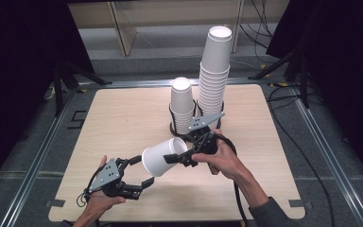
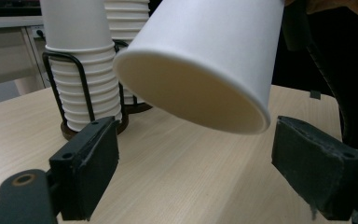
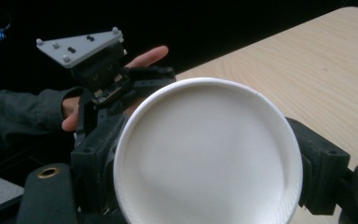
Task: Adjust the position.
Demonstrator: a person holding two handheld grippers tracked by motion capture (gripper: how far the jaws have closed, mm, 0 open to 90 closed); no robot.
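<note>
Over the near middle of the wooden table (image 1: 123, 118), clamped a single white paper cup (image 1: 163, 158) in the right gripper (image 1: 176, 158), jaws clenched on opposite sides of the cup wall close to its base. Hung clear of the tabletop, tipped on its side, open mouth turned toward the person's left and slightly down. Seen along the right gripper's own jaws as a round white bottom wedged between the two black pads, pressed on both flanks.

Just left of and below the cup mouth, waited with the left gripper (image 1: 142, 171), released, jaws spread wide and nothing pinched between them. From the left gripper view, looked up into the cup's rim, raised above and between the two parted pads, apart from both. Rested low over the table's front edge, grey three-cornered plate (image 1: 108, 174) on top, hand wrapped around the body from below.

Farther back on the table, stood a short stack (image 1: 182, 101) of matching cups, mouth up, in a dark wire holder (image 1: 172, 118). Just beside it, to the right, rose a tall stack (image 1: 215, 71) in a second holder, leaning a little to the right near its top. Kept well apart from the held cup, both stacks.
</note>
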